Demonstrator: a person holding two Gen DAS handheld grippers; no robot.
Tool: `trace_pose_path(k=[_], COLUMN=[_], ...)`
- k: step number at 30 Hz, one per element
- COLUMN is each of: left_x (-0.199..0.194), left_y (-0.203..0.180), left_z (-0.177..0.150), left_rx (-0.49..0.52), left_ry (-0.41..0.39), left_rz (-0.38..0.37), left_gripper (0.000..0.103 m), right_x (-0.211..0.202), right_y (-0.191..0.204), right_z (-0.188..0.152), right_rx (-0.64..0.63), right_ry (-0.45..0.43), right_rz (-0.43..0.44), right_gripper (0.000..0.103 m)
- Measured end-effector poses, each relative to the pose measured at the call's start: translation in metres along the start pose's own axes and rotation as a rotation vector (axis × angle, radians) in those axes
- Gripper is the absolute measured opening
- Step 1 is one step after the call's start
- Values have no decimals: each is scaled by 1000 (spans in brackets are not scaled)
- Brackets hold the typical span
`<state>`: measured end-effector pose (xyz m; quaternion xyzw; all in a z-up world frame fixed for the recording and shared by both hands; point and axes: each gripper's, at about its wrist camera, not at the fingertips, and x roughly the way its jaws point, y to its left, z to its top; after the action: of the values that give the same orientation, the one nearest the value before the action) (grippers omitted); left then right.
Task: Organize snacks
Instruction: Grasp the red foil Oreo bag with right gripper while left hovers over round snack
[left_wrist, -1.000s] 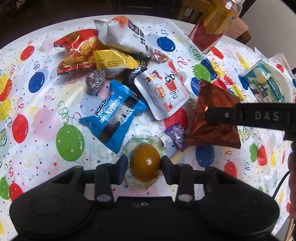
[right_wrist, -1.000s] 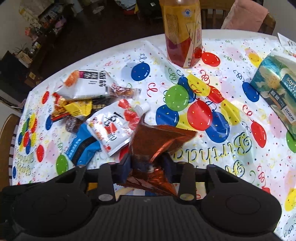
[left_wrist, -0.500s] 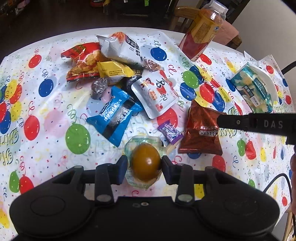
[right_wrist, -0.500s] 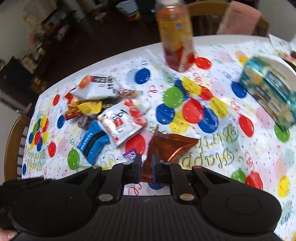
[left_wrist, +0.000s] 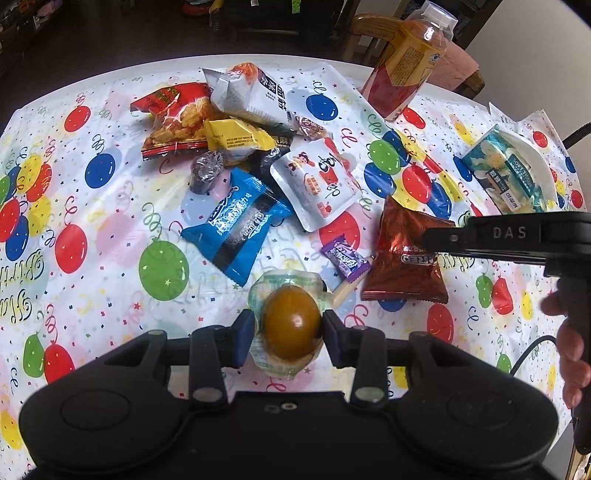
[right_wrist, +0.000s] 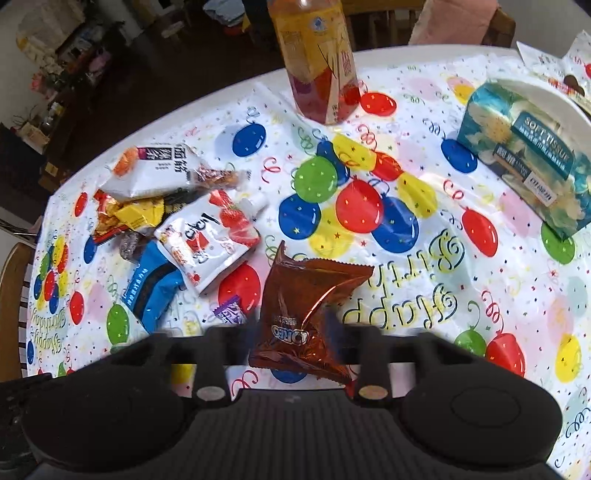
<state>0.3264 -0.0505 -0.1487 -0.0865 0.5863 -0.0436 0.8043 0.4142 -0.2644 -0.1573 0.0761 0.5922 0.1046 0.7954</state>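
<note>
Two grippers, left fingers (left_wrist: 243, 341) pinching glossy brown wrapped egg (left_wrist: 291, 325), right fingers' (right_wrist: 245, 341) state unclear at crinkled Oreo pack (right_wrist: 306, 314)

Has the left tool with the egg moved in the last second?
Yes. The left tool, shut on the egg, has backed away from the blue packet, which now looks smaller.

glossy foil oreo packet (right_wrist: 306, 314) (crinkled), smooth plastic tablecloth (right_wrist: 461, 288).
</note>
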Motion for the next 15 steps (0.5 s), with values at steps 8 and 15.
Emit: trace_pose_path(k=[8, 15], left_x=[5, 8], left_y=[3, 8], left_z=[2, 1], left_rx=[-8, -18], left_ry=[6, 15], left_rz=[7, 9], left_gripper=[38, 38], right_x=[21, 48], right_y=[6, 7], right_z=[7, 8], right_rx=[4, 8], right_ry=[-7, 26], right_rz=[-23, -50], right_gripper=[71, 71])
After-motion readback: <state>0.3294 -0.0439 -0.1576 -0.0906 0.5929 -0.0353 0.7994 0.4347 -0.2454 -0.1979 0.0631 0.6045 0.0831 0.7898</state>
